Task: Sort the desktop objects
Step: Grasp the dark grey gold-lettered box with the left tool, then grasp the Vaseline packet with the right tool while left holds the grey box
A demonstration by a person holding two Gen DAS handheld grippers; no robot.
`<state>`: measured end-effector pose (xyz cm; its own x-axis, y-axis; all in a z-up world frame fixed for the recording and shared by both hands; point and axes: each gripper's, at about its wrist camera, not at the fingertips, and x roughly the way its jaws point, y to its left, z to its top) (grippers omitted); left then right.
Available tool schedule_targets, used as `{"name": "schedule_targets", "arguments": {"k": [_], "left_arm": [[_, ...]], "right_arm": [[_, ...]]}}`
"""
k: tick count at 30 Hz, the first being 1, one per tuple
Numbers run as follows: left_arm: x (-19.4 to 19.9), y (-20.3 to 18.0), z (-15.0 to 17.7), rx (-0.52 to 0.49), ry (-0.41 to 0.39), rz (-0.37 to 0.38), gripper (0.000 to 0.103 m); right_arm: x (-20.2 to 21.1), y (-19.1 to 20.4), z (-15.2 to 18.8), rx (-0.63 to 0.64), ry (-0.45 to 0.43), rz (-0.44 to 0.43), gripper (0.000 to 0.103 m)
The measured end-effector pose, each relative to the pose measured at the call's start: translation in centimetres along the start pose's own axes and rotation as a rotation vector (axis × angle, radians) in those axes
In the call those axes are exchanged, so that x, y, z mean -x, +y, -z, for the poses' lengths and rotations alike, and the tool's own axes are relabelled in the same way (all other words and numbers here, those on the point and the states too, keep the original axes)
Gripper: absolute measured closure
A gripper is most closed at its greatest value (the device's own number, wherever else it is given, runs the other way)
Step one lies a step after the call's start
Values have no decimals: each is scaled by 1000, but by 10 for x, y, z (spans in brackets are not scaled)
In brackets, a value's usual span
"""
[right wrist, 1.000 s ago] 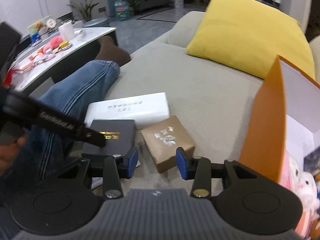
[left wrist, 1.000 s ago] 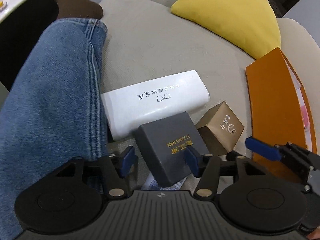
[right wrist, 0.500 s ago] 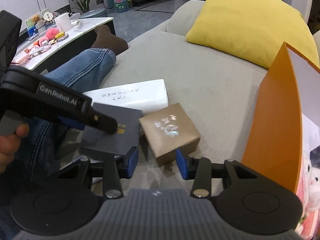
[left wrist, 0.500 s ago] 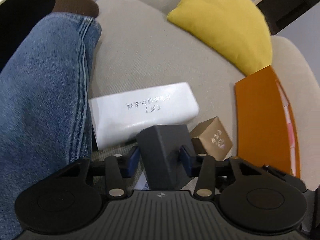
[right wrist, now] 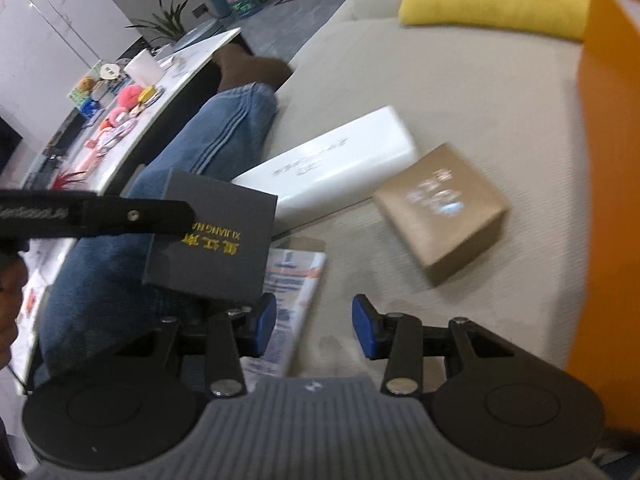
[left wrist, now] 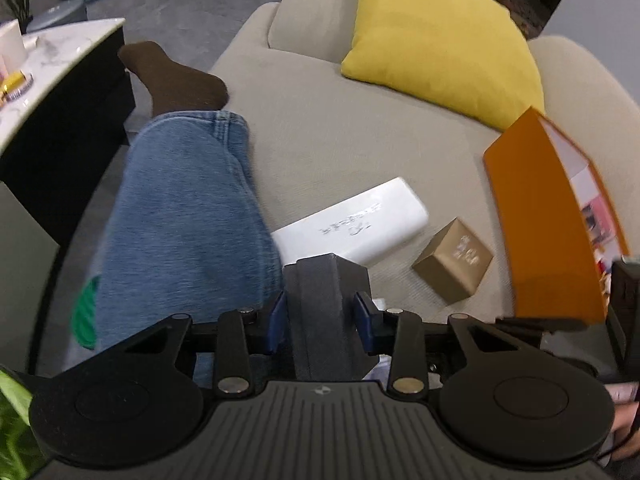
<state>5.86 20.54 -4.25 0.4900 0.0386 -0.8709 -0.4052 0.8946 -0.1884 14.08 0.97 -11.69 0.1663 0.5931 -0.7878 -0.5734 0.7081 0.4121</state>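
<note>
My left gripper [left wrist: 322, 322] holds a dark grey box [left wrist: 320, 280] with gold lettering, its jaws still closing, the blue pads pressing its two sides. The box hangs tilted above the sofa; in the right wrist view it [right wrist: 216, 240] shows in the air at the left. A long white box [left wrist: 352, 226] and a small tan box [left wrist: 454, 260] lie on the beige seat behind it. My right gripper [right wrist: 314, 326] stands open over the seat with nothing between its pads, the tan box [right wrist: 440, 208] a little ahead to its right.
An open orange box [left wrist: 548, 232] stands at the right. A printed leaflet [right wrist: 292, 280] lies where the dark box was. A person's jeans leg [left wrist: 180, 220] stretches along the left; a yellow cushion [left wrist: 436, 40] sits at the back. A cluttered marble table [right wrist: 120, 92] stands left of the sofa.
The left gripper's jaws closed on the dark grey box and lifted it off the seat, tilting it. The right gripper rolled and sank slightly, staying open.
</note>
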Motion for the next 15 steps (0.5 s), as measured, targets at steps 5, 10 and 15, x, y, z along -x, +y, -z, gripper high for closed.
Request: {"name": "schedule_targets", "arguments": {"k": [5, 10, 15], "left_arm": [[-16, 2, 0, -28, 33, -21, 61], [-34, 8, 2, -5, 44, -8, 61], [-47, 4, 0, -9, 69, 10, 61]], "right_arm": [[-28, 13, -8, 16, 49, -1, 58], [-46, 15, -10, 23, 72, 14, 58], [-49, 17, -10, 34, 42, 23, 75]]}}
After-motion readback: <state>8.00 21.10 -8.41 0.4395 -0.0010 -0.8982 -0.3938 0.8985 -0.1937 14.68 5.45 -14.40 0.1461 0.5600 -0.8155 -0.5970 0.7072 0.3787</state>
